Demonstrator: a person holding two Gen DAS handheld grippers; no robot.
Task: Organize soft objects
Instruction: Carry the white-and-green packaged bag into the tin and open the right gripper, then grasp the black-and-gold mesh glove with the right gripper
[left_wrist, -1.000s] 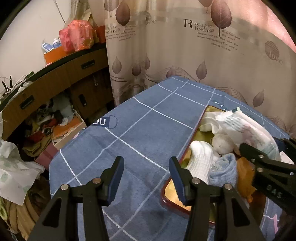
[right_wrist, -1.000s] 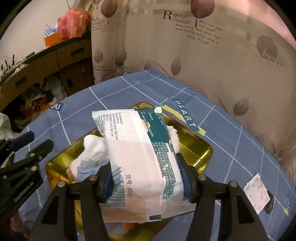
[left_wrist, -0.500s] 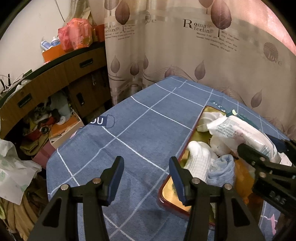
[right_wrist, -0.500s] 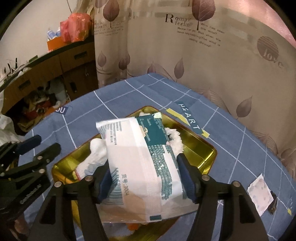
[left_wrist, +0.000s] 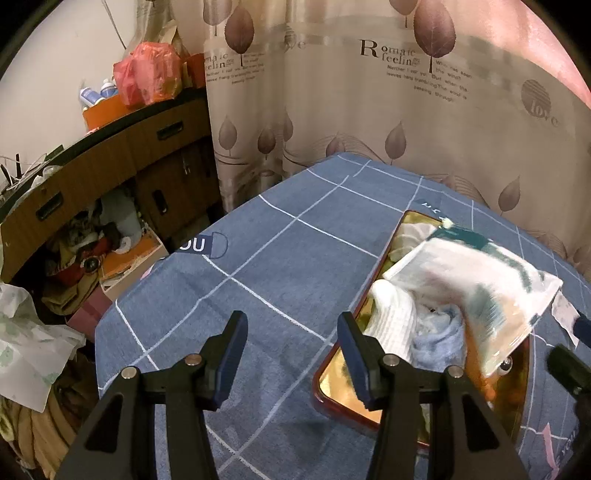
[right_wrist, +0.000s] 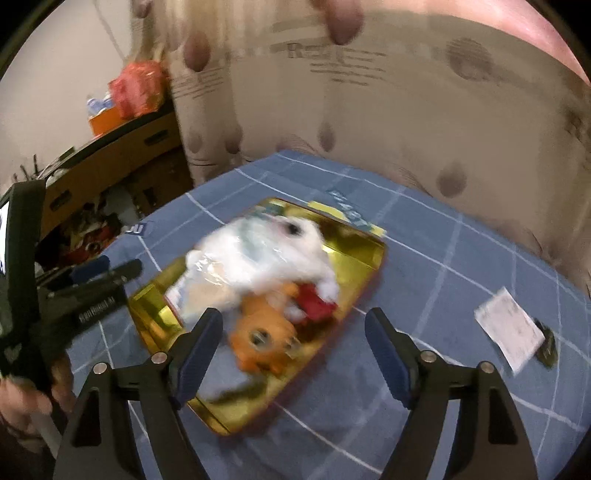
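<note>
Right gripper is opening, nothing between its blue pads; left gripper stands spread and empty. Crinkly plastic packet lies atop socks in the gold metal tray at three o'clock. Curtain reads "Romantic feeling", "love".

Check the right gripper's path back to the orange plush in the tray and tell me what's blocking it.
Nothing visible blocks it. The right gripper, jaws opening and empty, hangs just above the orange plush in the gold tray. The white packet lies behind the plush, not between.
</note>
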